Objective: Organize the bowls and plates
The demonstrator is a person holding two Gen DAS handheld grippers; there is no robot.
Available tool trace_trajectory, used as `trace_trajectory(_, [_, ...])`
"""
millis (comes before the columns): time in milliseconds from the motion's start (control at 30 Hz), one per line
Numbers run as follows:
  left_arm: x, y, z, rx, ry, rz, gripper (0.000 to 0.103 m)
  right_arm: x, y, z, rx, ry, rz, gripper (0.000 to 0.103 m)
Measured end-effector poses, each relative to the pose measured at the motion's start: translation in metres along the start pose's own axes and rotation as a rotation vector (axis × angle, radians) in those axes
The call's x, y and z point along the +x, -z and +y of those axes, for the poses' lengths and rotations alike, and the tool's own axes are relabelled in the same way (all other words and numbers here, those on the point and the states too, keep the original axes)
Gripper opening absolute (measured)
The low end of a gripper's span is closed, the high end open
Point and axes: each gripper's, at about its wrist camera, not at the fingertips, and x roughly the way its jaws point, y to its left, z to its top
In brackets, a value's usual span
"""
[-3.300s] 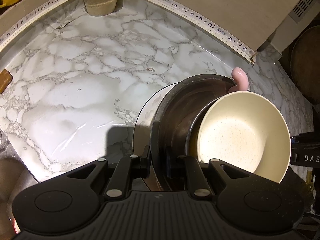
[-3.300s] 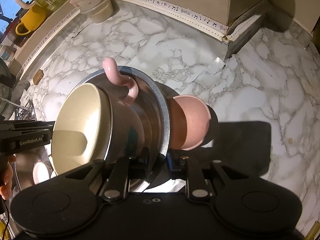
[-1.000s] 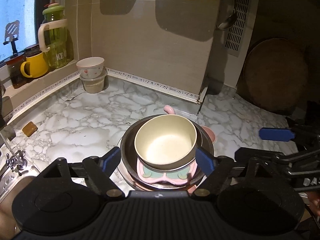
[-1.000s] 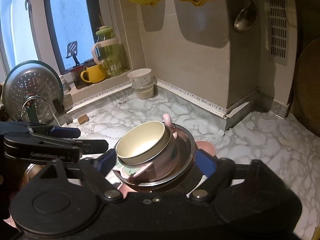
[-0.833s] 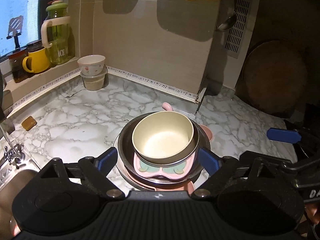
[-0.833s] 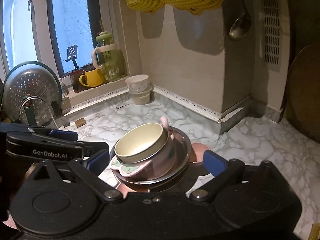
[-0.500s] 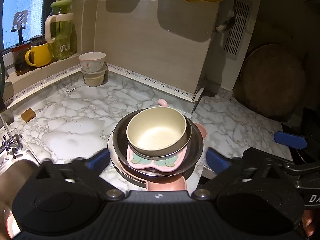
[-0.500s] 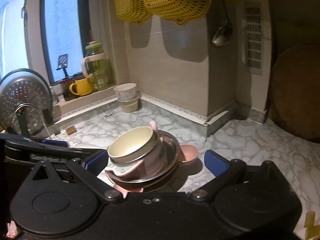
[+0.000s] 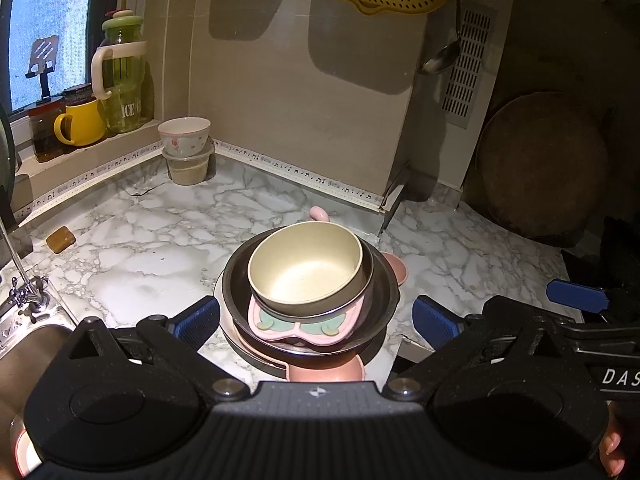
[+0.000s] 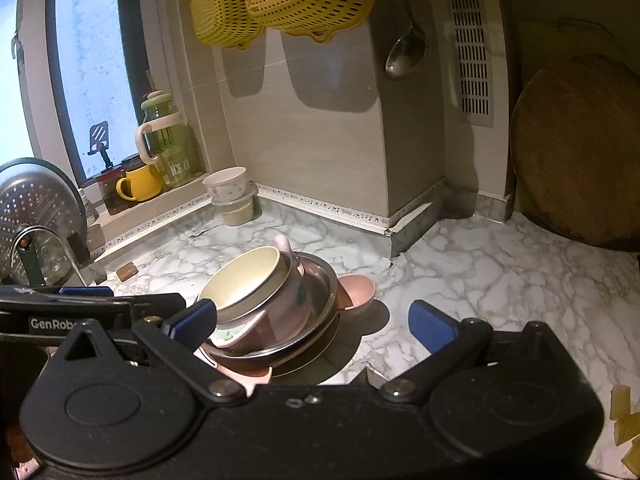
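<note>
A stack of dishes stands on the marble counter (image 9: 132, 264). A cream bowl (image 9: 306, 270) sits on top, inside a pink animal-shaped bowl (image 9: 304, 326), inside a steel bowl (image 9: 386, 292), on a white plate (image 9: 232, 330). A small pink dish (image 10: 358, 288) pokes out behind the stack. In the right wrist view the cream bowl (image 10: 244, 280) tilts in the steel bowl (image 10: 320, 292). My left gripper (image 9: 316, 322) is open and empty, raised in front of the stack. My right gripper (image 10: 312, 322) is open and empty, likewise back from it.
A flowered bowl on a lidded tub (image 9: 186, 156) stands at the back corner. A yellow mug (image 9: 80, 124) and green jar (image 9: 122, 80) sit on the sill. A sink with tap (image 9: 24, 292) is at left. A round wooden board (image 9: 540, 164) leans at right.
Both grippers let go of the steel bowl's rim, opened wide and pulled up and back. The stack, earlier tipped on edge, now rests on the counter.
</note>
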Motion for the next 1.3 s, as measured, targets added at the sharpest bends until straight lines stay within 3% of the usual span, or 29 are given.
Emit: trace_trajectory(1300, [0.0035, 0.0016, -0.0026, -0.016, 0.000, 0.022, 0.103, -0.0002, -0.0018, 0.0056, -0.013, 0.001, 0.004, 0.103])
